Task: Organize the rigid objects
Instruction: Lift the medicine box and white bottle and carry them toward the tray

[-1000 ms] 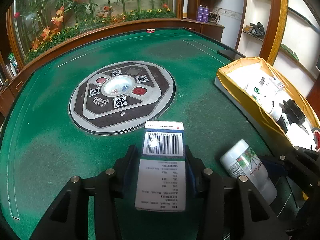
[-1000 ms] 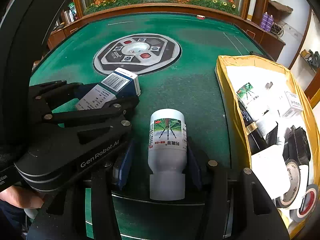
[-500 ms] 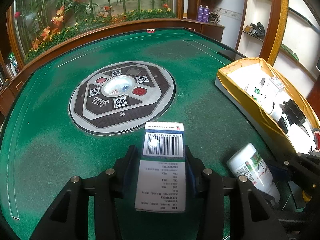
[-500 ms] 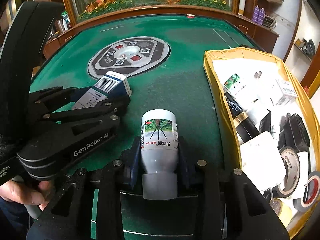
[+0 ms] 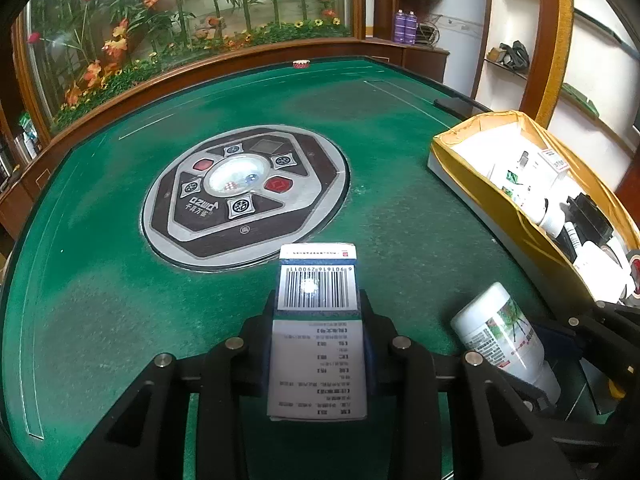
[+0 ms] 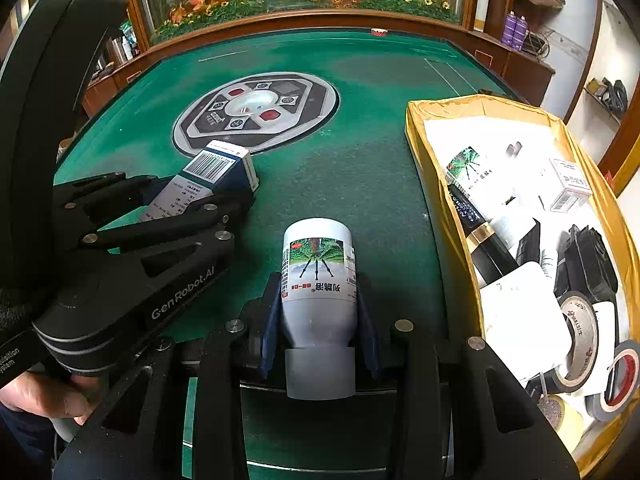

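Right wrist view: right tongs (image 6: 318, 312) closed on the white bottle (image 6: 316, 280), left tongs (image 5: 318, 344) closed on the carton (image 5: 318, 332), both beside the yellow box (image 6: 432, 184). Transfer is in progress; next, place them inside.

Matt green felt table (image 5: 400, 208); glossy cardboard box (image 5: 317, 336); smooth white plastic bottle (image 6: 317, 276).

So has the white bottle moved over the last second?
Yes. In the left wrist view the white bottle, clamped in the right gripper, has shifted right and tipped more upright, closer to the yellow box.
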Tool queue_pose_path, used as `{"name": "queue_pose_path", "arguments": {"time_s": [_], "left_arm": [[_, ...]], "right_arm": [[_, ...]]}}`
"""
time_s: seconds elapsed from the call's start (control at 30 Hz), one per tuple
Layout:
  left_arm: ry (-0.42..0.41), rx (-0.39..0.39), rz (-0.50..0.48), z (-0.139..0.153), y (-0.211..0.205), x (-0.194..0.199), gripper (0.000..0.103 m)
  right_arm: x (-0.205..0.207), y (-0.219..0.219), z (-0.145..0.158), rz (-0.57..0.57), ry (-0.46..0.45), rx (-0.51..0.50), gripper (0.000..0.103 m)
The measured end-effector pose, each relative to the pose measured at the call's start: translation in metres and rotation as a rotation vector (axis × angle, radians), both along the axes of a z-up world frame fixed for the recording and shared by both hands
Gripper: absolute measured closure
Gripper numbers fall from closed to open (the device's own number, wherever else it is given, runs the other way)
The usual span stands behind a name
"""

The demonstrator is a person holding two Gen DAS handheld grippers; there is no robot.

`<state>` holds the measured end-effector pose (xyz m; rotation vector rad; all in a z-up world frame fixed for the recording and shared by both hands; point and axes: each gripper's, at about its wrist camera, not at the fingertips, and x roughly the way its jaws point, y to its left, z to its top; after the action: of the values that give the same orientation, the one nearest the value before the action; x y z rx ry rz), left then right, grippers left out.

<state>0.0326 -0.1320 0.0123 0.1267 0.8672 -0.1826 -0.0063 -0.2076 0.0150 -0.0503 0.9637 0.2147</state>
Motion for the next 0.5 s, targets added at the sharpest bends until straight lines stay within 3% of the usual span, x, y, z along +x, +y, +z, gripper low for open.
{"name": "queue_pose_path", "arguments": {"time_s": [0.27,0.5], "left_arm": [[-0.006,-0.001,0.018,0.002,0.003,0.000,0.069],[-0.076,0.003,0.038,0.012,0.005,-0.005,0.069]], "right_arm": [[0.000,0.002,0.000,-0.011,-0.001,-0.017,0.068],[0.000,0.002,0.000,-0.012,0.000,-0.014,0.068]]}}
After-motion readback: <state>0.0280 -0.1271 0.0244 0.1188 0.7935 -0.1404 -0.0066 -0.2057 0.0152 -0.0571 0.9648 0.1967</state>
